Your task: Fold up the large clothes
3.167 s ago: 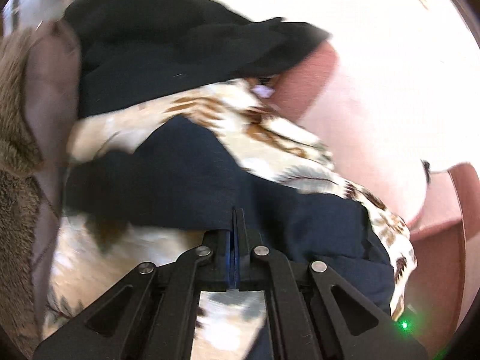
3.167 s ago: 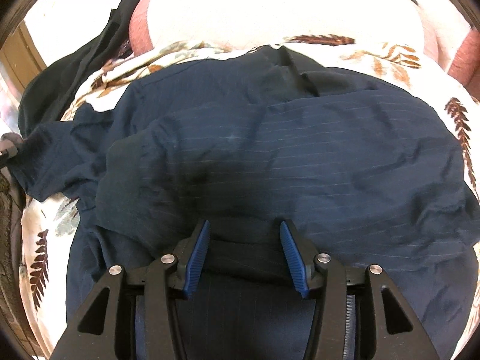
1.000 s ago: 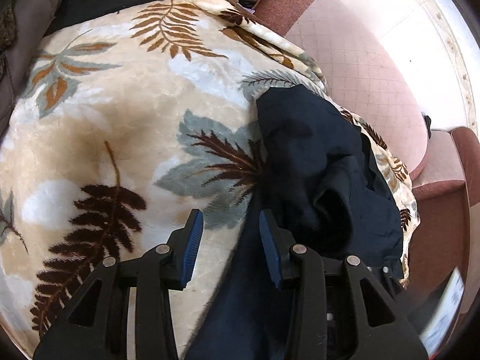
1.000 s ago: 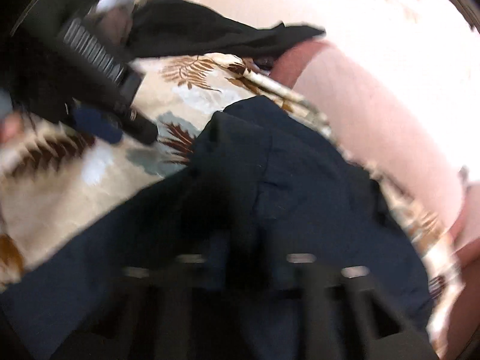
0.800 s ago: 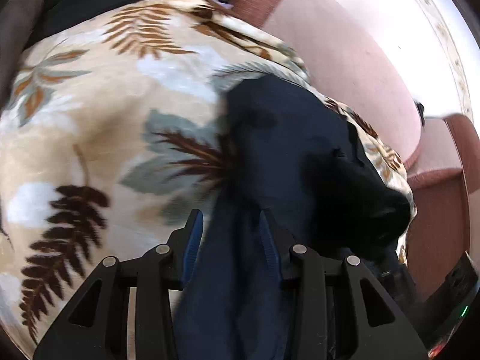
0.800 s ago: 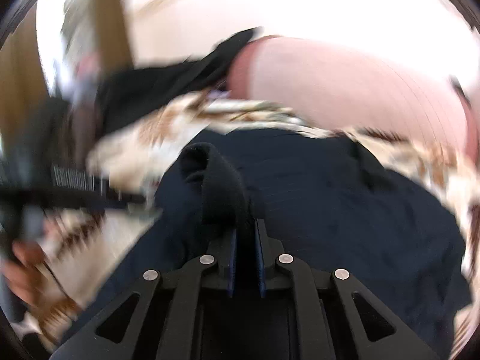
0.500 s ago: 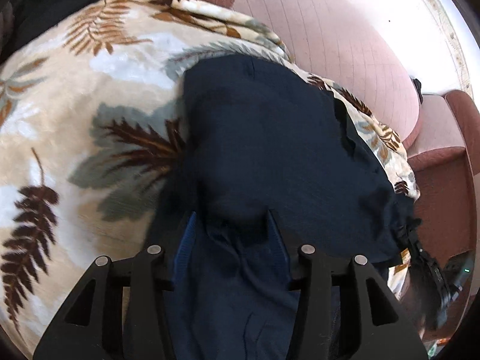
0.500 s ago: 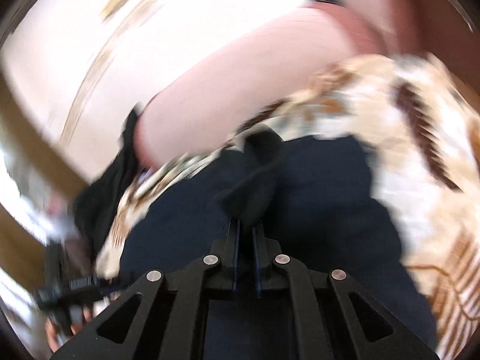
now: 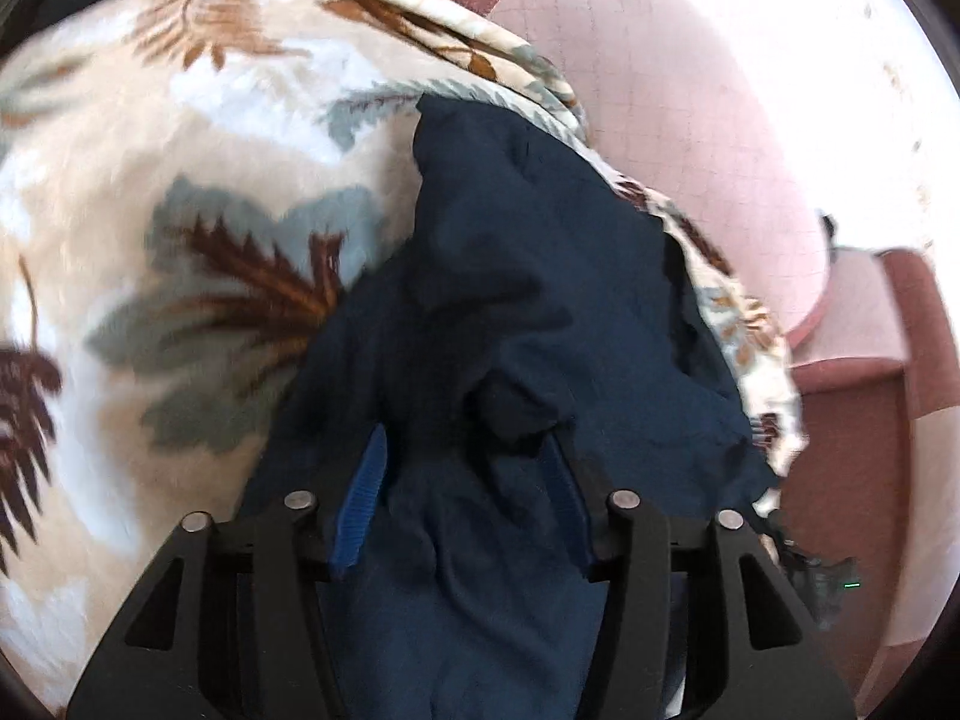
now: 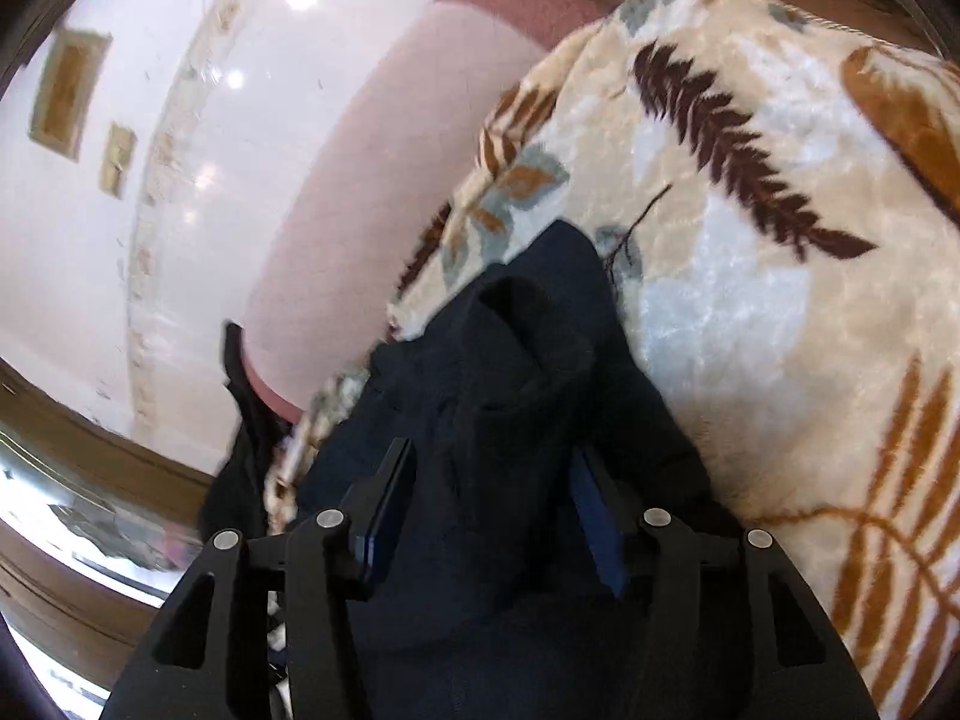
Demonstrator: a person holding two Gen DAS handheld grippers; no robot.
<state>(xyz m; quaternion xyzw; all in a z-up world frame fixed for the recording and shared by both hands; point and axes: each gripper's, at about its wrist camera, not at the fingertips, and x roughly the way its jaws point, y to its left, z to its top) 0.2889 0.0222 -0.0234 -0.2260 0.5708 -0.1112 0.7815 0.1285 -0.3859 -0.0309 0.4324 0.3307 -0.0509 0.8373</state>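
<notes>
- Presently, item one: navy garment (image 9: 528, 300), dark blue cloth, apparently with a faint pinstripe. It lies bunched on a leaf-print blanket (image 9: 180, 192), which is spread over a pink sofa (image 9: 690, 120). The cloth reaches up between the fingers in both wrist views.
- Left gripper (image 9: 462, 498): fingers spread wide, blue pads showing on either side of a rumpled ridge of the navy cloth. The fabric sits in the gap; nothing appears pinched. Judged as released or not yet gripped.
- Right gripper (image 10: 492, 510): fingers likewise wide apart, a hump of the same garment (image 10: 516, 396) standing between them, with no visible clamping.
- Blanket, right wrist view (image 10: 780, 240): cream plush with brown ferns and grey-blue leaves, bare to the right of the garment.
- Second dark garment (image 10: 240, 420): black cloth hanging at the sofa's edge, apart from the navy piece, not being handled.
- State of fold: the navy garment looks doubled over on itself into a narrower heap, but its edges are uneven and its surface lumpy; no crisp rectangle shows.
- Progress, as a judgement: somewhere mid-task. A rough first fold seems laid; smoothing, squaring the edges and at least one further fold remain.
- Outstanding: the black garment appears unfolded.
</notes>
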